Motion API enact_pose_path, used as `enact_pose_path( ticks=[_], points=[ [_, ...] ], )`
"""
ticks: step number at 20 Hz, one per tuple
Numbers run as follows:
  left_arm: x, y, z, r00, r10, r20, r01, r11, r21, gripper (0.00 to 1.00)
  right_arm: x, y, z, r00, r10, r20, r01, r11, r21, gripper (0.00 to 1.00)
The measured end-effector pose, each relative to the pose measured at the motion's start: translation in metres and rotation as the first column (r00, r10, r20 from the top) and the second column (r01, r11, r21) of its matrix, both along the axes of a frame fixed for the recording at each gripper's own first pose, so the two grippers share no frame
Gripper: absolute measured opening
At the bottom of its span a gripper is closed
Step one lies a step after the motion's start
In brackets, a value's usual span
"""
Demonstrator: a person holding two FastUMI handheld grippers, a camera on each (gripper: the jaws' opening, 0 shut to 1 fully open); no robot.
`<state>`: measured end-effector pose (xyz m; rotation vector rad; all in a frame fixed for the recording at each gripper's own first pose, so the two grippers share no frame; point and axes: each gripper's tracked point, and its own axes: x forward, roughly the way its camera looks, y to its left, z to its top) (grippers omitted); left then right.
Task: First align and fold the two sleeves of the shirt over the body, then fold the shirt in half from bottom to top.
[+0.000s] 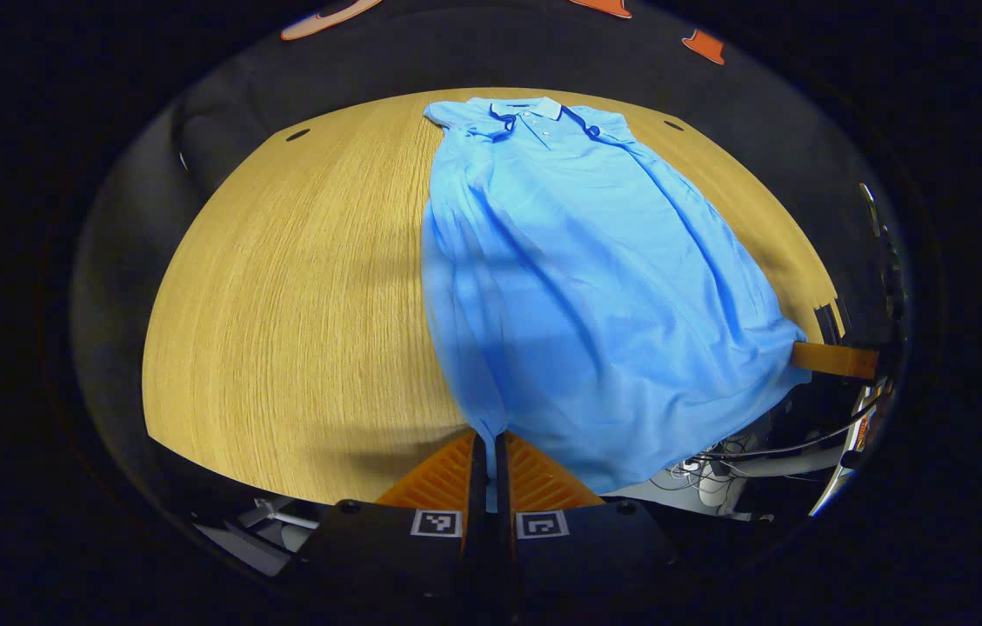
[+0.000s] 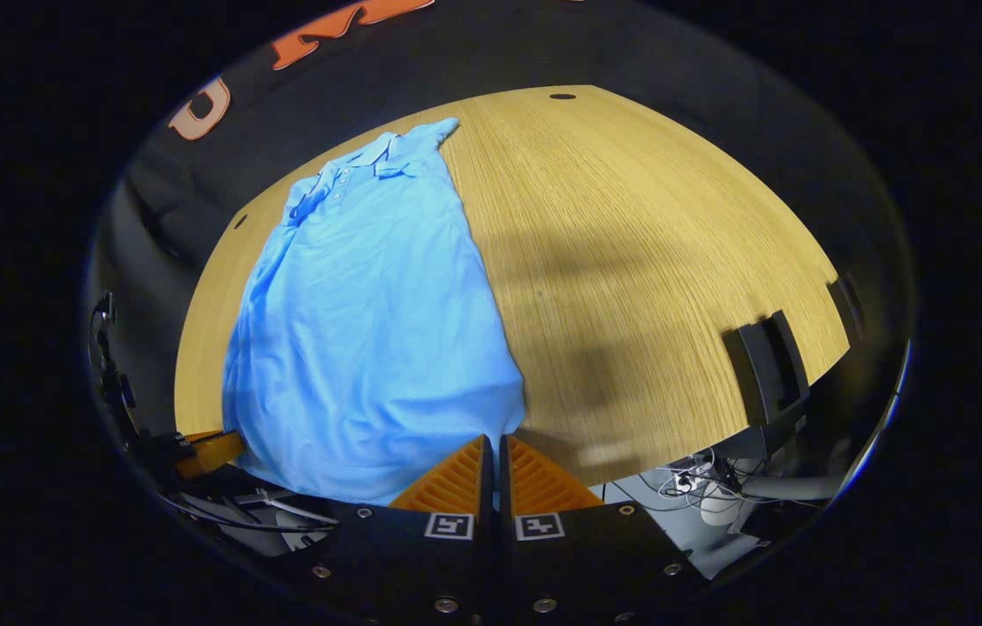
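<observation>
A light blue polo shirt lies lengthwise on the wooden table, collar at the far end and both sleeves folded in over the body. In the left gripper view, my left gripper is shut on the near left corner of the hem. The right gripper shows farther off, holding the other hem corner. In the right gripper view, the shirt stretches away to the left and my right gripper is shut on its near right hem corner. The left gripper shows at the lower left. The hem is held up slightly at the table's near edge.
A black bracket sits on the table's right edge. Cables and a power strip lie on the floor below the near edge. Bare wood spreads left of the shirt in the left gripper view, and right of it in the right gripper view.
</observation>
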<state>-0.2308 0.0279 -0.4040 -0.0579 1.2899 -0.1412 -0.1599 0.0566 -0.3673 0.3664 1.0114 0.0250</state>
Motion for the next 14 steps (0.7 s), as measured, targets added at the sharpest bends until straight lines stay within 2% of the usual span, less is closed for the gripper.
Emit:
enact_pose_path(
  ticks=[7, 14],
  points=[
    [0.041, 0.001, 0.057, 0.990, 0.082, 0.116, -0.075, 0.995, -0.066, 0.09, 0.023, -0.006, 0.060, 0.991, 0.057, 0.125, -0.059, 0.998, 0.009, 0.03],
    [0.073, 0.009, 0.107, 0.975, 0.093, 0.202, -0.078, 0.994, -0.081, 0.09, 0.051, -0.009, 0.113, 0.970, 0.098, 0.221, -0.101, 0.995, 0.004, 0.03]
  ],
)
